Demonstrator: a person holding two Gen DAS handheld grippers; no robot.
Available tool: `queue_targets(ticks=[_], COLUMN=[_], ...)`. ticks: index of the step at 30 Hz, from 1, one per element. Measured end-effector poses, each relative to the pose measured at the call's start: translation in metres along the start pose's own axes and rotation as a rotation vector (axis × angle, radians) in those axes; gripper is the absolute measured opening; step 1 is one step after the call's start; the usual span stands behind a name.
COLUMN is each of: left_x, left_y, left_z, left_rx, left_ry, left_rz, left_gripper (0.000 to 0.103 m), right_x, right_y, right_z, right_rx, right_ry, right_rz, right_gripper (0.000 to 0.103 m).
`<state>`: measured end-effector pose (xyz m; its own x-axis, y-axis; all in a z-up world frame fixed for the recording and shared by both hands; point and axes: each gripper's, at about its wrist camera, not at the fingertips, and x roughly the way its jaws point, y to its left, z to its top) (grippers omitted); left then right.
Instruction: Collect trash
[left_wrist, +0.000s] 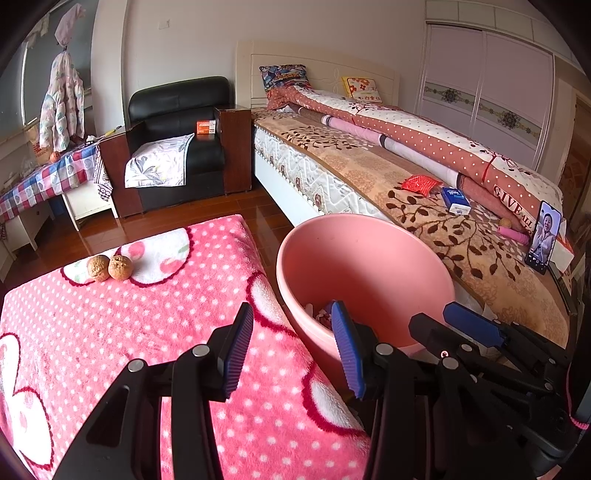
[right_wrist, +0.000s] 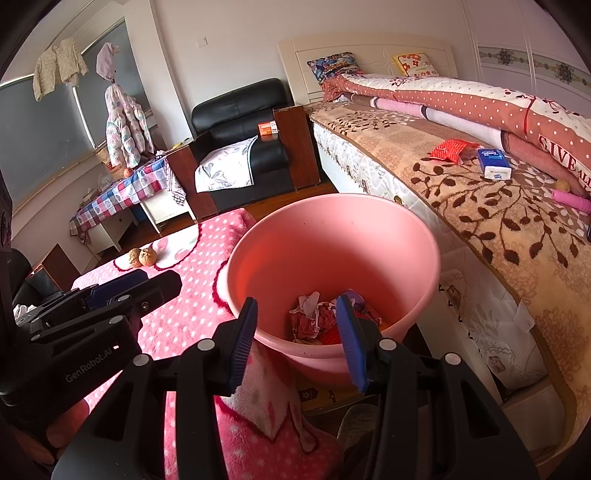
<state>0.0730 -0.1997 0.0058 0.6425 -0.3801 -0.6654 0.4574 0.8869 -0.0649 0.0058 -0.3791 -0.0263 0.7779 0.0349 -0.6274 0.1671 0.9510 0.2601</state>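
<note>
Bedroom, wood floor, pink dotted blanket (left_wrist: 147, 332) spread over a low surface in the foreground. Left gripper (left_wrist: 291, 347) hangs over the blanket's right edge, fingers apart, nothing between them. Right gripper (right_wrist: 299, 343) sits just beside it, over the near rim of the bucket (right_wrist: 332, 236); its fingers are also apart and empty.

Bucket is pink, standing between the blanket and the bed (left_wrist: 424, 192). Crumpled trash (right_wrist: 317, 317) lies at its bottom: red, white and purplish scraps, paper or wrapper, cannot tell which.

Two walnuts (left_wrist: 110, 267) rest side by side, touching, at the blanket's far end.

On the bed's leaf-print cover: a red packet (left_wrist: 421, 183), a blue tissue pack (left_wrist: 456, 201) just beside it, a pink tube (left_wrist: 513, 234) farther right, and a phone (left_wrist: 543, 236) propped upright with its screen lit. A rolled dotted quilt (left_wrist: 424, 136) runs along the bed's far side.

Farther back, a black armchair (left_wrist: 177, 122) with a floral cloth on the seat and an orange box (left_wrist: 206, 127) on its arm. To its left, a table under checked cloth (left_wrist: 48, 177), and a pale jacket (left_wrist: 61, 107) hanging by the window.
</note>
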Motion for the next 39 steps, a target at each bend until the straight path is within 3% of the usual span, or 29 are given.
queue_targets(ticks=[22,33,39], left_x=[0.000,0.000,-0.001], left_y=[-0.001,-0.001,-0.001], left_z=[-0.002,-0.002,-0.002], left_rx=[0.004,0.004,0.002], left_ry=[-0.001,-0.002,-0.001], left_rz=[0.002,0.003,0.003], left_gripper=[0.044,0.044,0.044], right_x=[0.002,-0.021,-0.023], right_y=[-0.005,-0.002,0.001], right_z=[-0.003,0.000,0.001], right_rx=[0.007,0.018,0.018], right_ry=[-0.006,-0.103,-0.101], right_rz=[-0.001,0.007,0.006], right_gripper=[0.045,0.045,0.045])
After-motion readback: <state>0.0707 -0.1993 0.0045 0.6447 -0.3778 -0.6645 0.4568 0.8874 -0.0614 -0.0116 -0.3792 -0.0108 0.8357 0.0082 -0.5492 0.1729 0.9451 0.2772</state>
